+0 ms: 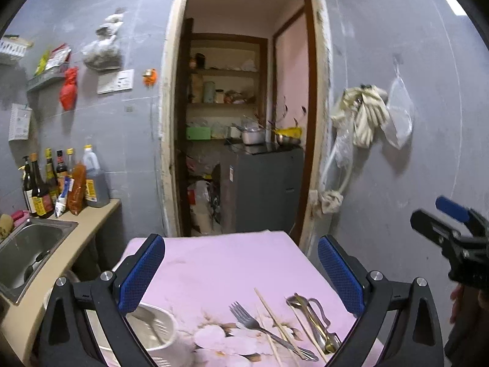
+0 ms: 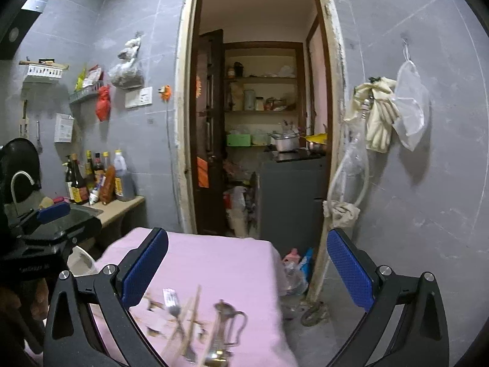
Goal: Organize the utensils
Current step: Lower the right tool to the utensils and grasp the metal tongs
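Utensils lay loose on the pink floral cloth of the table (image 1: 214, 263), low in both wrist views and below the hand-held grippers, none touched. In the left wrist view a fork (image 1: 244, 313) sat lower centre, tines toward the upper left of the frame, handle running to the lower right. Chopsticks (image 1: 272, 312) crossed it on much the same diagonal. A bundle of spoons (image 1: 314, 318), silver and gold-toned, lay just right of them, long axis also upper left to lower right. A white holder (image 1: 154, 325) stood at the lower left, partly behind the left finger, one utensil already inside.

The left hand-held gripper (image 1: 241, 272) was wide open with nothing between its blue pads, pointed slightly down over the table toward the doorway. Fork and chopsticks fell between its fingers near the bottom edge, so judged nearer to this hand; the holder was on its left side too.

The right hand-held gripper (image 2: 247, 272) was also fully open and empty. In its blurred view the fork (image 2: 175, 309), chopsticks (image 2: 195, 302) and spoons (image 2: 220, 330) showed bottom centre, long axes roughly up-down in frame. The spoons lay closest to its line. Both hands were held low and level-ish, side by side; the right one appeared at the right edge of the left view.

Likely next: either hand dips down and back to reach a handle, pads set across the long axis.
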